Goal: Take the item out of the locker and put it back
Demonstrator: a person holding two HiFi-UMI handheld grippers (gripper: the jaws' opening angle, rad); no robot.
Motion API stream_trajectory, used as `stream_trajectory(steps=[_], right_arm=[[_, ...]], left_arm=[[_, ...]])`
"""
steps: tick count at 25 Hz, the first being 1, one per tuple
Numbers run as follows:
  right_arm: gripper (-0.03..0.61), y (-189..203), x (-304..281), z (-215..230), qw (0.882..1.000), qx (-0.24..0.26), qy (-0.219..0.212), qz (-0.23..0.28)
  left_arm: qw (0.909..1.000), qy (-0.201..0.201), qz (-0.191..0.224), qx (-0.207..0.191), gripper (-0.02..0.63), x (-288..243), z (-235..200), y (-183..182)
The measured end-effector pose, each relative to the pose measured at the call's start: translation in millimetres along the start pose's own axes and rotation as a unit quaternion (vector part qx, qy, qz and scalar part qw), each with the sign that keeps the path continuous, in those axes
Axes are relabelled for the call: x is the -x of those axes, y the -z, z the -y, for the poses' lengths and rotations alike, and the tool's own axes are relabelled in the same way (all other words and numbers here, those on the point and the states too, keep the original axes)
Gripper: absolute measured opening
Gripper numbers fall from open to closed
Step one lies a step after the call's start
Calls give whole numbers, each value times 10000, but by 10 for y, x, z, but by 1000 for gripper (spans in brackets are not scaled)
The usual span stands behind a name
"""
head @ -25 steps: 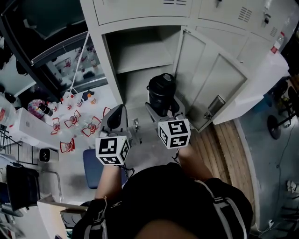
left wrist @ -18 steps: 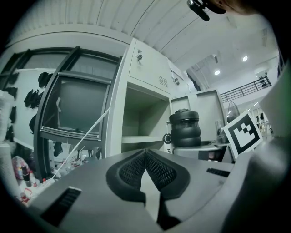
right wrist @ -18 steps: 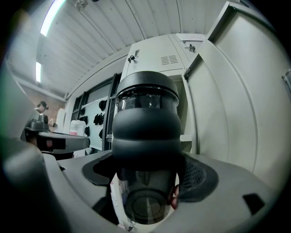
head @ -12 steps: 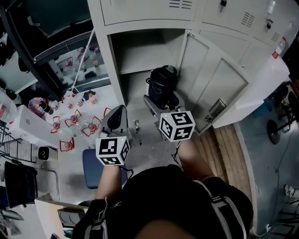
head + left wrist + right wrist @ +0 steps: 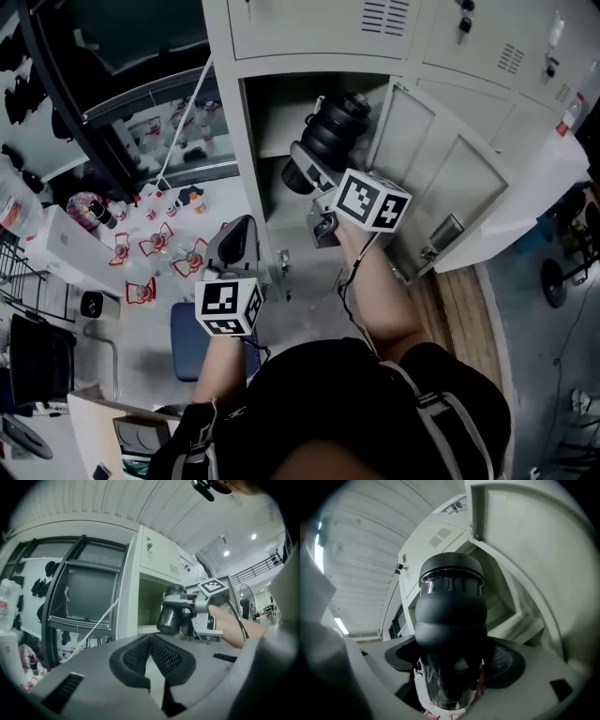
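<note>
Item: black canister (image 5: 450,597), pinched low in your right tongs (image 5: 451,667), probably so its capped end leads into the open locker (image 5: 246,141) just beyond. Your left tongs (image 5: 151,660): pressed together, empty, parked aside.

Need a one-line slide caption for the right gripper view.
Right gripper shut on a dark bottle, held up before the open locker and its door.

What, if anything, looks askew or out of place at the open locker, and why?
The dark bottle is askew. The right claw grips it tipped well over, with its lid toward the locker opening. It is in mid-air rather than standing on a shelf. Nothing looks spilled or damaged.
</note>
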State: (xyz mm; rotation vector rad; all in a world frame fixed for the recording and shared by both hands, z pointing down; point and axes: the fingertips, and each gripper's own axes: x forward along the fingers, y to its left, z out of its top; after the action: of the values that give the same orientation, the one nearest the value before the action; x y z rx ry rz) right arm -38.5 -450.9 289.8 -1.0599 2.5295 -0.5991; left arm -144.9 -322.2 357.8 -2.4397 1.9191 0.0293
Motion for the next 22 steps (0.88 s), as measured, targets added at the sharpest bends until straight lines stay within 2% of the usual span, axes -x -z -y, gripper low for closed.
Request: stream_trajectory(steps=[4, 11, 16, 22], right_arm=[[419, -103, -296, 76, 9992, -393, -33, -19], [419, -242, -748, 241, 9995, -46, 319, -74], [417, -353, -1024, 208, 9935, 892, 692, -134], [417, -305, -1385, 283, 9712, 1979, 1219, -529]], left_arm=[[9999, -114, 22, -2, 12, 20, -110, -8], [9993, -352, 96, 24, 12, 56, -363, -66], [9990, -426, 88, 84, 12, 64, -475, -32], [9988, -466, 84, 94, 12, 62, -563, -24]])
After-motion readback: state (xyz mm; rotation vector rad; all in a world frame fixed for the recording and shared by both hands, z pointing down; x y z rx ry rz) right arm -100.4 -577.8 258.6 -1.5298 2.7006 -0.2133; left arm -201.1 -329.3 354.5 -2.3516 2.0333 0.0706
